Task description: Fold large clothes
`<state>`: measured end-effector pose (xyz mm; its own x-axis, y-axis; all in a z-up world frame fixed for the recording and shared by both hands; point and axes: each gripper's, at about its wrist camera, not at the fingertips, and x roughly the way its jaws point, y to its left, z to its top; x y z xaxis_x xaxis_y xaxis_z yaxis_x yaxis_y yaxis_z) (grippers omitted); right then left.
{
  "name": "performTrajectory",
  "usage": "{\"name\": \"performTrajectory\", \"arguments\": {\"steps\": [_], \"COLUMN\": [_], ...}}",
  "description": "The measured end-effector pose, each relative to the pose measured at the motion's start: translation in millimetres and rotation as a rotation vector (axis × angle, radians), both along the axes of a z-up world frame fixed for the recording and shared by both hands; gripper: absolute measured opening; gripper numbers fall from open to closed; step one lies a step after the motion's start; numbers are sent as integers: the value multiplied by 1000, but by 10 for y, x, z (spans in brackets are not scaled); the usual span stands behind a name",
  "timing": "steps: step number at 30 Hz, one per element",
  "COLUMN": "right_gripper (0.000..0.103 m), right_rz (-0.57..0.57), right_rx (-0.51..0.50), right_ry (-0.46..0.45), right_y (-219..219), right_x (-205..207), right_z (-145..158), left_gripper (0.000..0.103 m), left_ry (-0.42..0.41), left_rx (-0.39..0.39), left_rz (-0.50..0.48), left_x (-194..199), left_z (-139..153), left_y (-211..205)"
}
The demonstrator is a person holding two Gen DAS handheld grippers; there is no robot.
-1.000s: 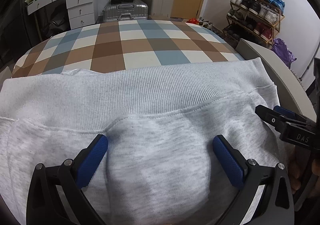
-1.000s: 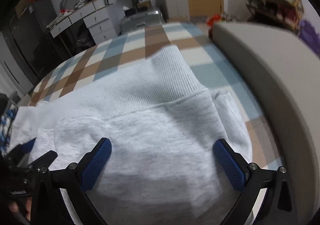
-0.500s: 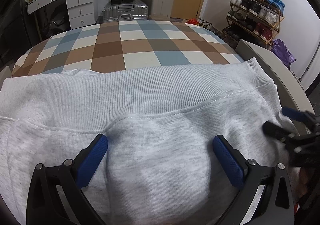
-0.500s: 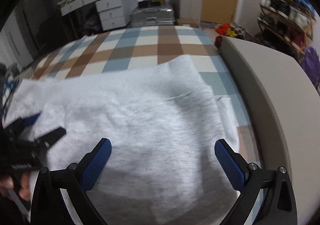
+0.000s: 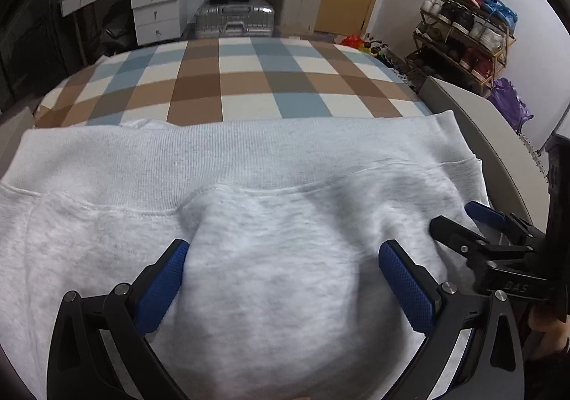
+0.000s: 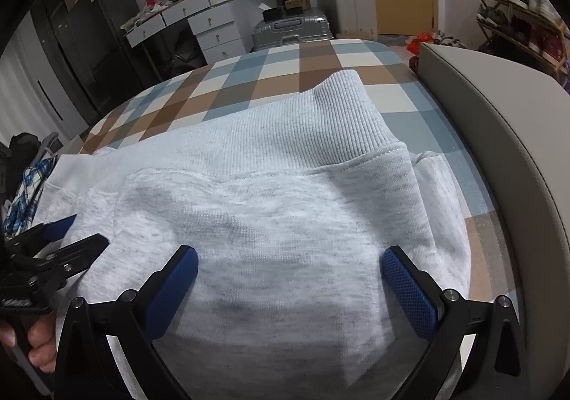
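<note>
A light grey sweatshirt (image 5: 285, 168) lies spread over the checked bed cover (image 5: 249, 79), its ribbed hem band on the far side. My left gripper (image 5: 286, 261) is open, both blue fingers pressed down on the cloth, which bulges between them. Just to its right, my right gripper (image 5: 470, 225) rests on the sweatshirt's right edge. In the right wrist view my right gripper (image 6: 290, 268) is also open, low over the sweatshirt (image 6: 285, 193) near its right corner. The left gripper (image 6: 60, 239) shows there at the left, held by a hand (image 6: 39, 343).
A beige padded bed frame (image 6: 498, 108) runs along the right edge of the bed. A shoe rack (image 5: 463, 33) stands beyond it. A silver suitcase (image 5: 235, 17) and a white dresser (image 5: 153, 11) stand past the bed's far end. Plaid clothing (image 6: 25, 193) lies at the left.
My right gripper drew back and swung left, then came forward again and sits low on the sweatshirt's right side. The left gripper has barely moved and is still open.
</note>
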<state>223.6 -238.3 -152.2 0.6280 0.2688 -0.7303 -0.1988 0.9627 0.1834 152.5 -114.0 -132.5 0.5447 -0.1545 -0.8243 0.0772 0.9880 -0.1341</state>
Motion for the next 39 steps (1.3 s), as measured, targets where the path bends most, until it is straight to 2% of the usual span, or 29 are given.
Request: {"name": "performTrajectory", "arguments": {"steps": [2,6,9,12,14,16,17,18,20,21,24,26,29,31,33,34,35,37,39], "right_gripper": [103,103,103,103,103,103,103,103,103,103,103,103,103,103,103,103,103,103,103], "right_rz": [0,0,1,0,0,1,1,0,0,3,14,-20,-94,-101,-122,-139,-135,-120,-127], "right_rx": [4,4,5,4,5,6,7,2,-5,-9,56,138,131,131,124,88,11,-62,-63], "right_ry": [0,0,-1,-1,-1,-1,0,2,4,16,68,4,-88,-60,112,124,15,57,46], "right_y": [7,12,8,10,0,3,2,10,11,4,-94,-256,-467,-537,-566,-537,-422,-265,-223], "right_x": [-12,-22,-20,-23,-24,-25,-26,-24,-29,-35,-72,-205,-353,-289,-50,7,-26,78,142], "right_z": [2,6,9,13,16,19,20,19,39,56,252,478,656,532,142,45,80,-41,-137], "left_gripper": [102,102,102,102,102,102,102,102,102,102,102,102,102,102,102,102,102,102,102], "left_ry": [-19,-71,-74,-129,-124,-49,-3,-20,-41,-42,-43,-45,-46,-47,-48,-48,-47,-49,-49], "left_rx": [1,-102,-88,-68,-29,19,24,-29,-94,-100,-48,-46,-53,-48,-49,-50,-49,-46,-44], "left_rz": [0,-16,-35,-94,-119,-100,-88,-93,-75,-74,-84,-85,-85,-85,-85,-85,-84,-85,-85], "left_x": [-44,-118,-130,-180,-143,13,93,109,116,115,139,151,151,135,112,110,110,106,93], "left_z": [55,220,276,337,256,-24,-221,-302,-240,-253,-271,-276,-276,-266,-264,-264,-263,-272,-275], "left_y": [-28,11,-84,-242,-311,-316,-279,-210,-105,-97,-157,-152,-183,-194,-180,-170,-171,-171,-160]}}
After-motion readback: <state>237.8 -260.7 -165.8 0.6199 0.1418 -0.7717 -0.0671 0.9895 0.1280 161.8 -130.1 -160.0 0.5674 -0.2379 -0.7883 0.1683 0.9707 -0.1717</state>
